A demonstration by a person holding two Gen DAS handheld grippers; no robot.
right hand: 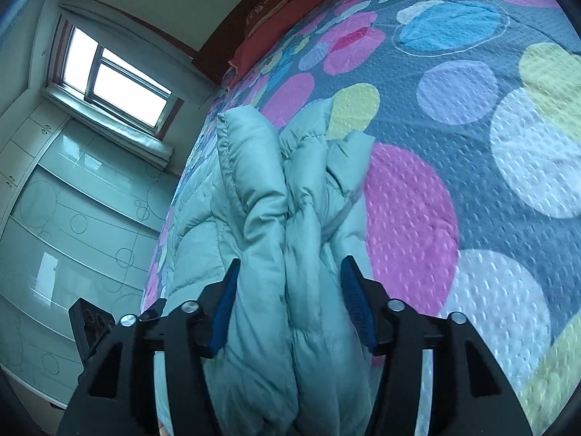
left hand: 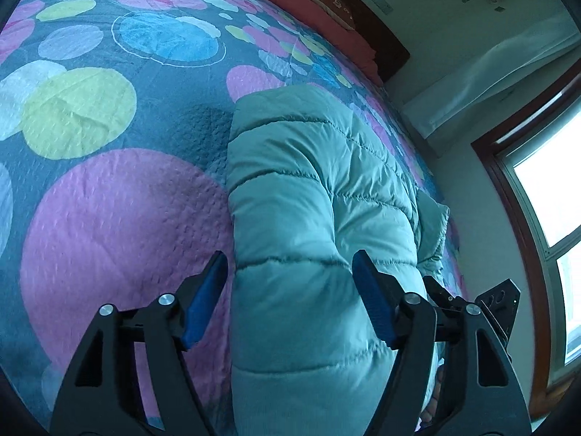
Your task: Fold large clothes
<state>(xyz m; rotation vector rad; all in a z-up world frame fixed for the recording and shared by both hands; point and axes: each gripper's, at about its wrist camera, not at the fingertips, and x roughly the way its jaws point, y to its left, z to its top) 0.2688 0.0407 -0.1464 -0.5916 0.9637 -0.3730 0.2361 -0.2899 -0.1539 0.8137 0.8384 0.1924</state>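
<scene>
A teal quilted puffer jacket (left hand: 308, 181) lies folded into a long narrow bundle on a bedspread (left hand: 109, 218) printed with coloured circles. My left gripper (left hand: 289, 254) stands open astride the near end of the bundle. Its left blue pad is clear of the fabric and its right pad lies beside a puffed fold. In the right wrist view the jacket (right hand: 254, 181) shows as two thick layers side by side. My right gripper (right hand: 292, 259) is open around them, with the blue pads at the fabric's sides and not squeezing it. The jacket's near end is hidden under the grippers.
The bedspread (right hand: 454, 127) spreads wide beyond the jacket. Red bedding (left hand: 326, 11) and a dark headboard (left hand: 392, 51) sit at the far end. A window (left hand: 544, 200) and wall lie past the bed's edge, and a pale glossy wardrobe (right hand: 72, 236) stands beside the window (right hand: 116, 83).
</scene>
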